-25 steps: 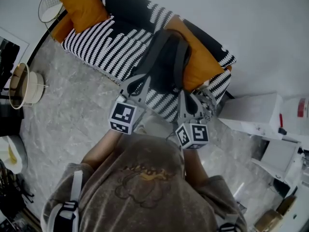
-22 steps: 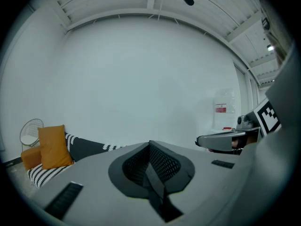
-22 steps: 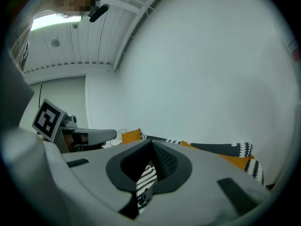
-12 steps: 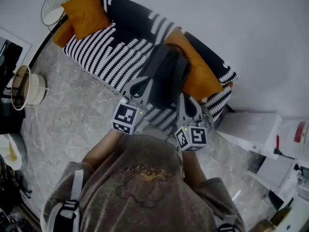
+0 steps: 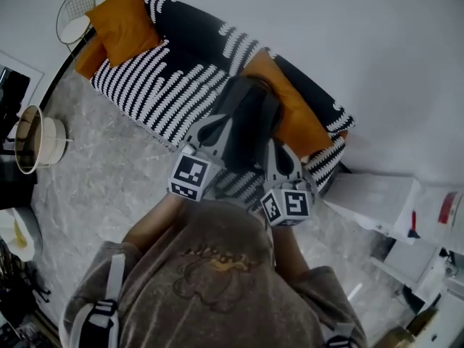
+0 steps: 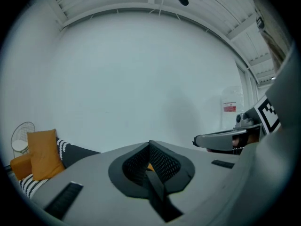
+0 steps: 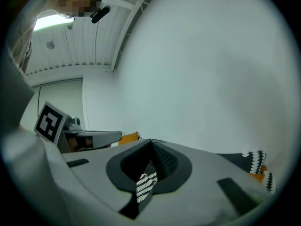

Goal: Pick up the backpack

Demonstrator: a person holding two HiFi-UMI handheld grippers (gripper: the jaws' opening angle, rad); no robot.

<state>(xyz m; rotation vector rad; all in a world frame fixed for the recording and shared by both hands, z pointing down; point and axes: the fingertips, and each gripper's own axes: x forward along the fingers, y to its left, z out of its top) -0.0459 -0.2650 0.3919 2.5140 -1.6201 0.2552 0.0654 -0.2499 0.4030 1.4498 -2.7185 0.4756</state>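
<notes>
The left gripper (image 6: 151, 147) has its jaws pressed together with nothing between them; only a sliver of orange shows through the gap behind the mesh pads. The right gripper (image 7: 150, 147) is the same, closed on nothing, with a patch of black-and-white stripe showing through its gap. The two are held side by side in front of the person, close to level, pointing toward the far white wall (image 6: 141, 79).

In the head view, just beyond their tips, a dark grey backpack (image 5: 250, 118) lies on the seat of the striped sofa (image 5: 156, 85). Its right side rests against an orange cushion (image 5: 296, 122). A second orange cushion (image 5: 122, 20) sits at the sofa's far left end. The tips overlap the pack's near edge in that view, but I cannot tell whether they touch it.

As I judge it, the task is only at the approach: the pack is on the sofa and ungripped. What is left is to spread the jaws, find a strap or the top handle, pinch it and lift
</notes>
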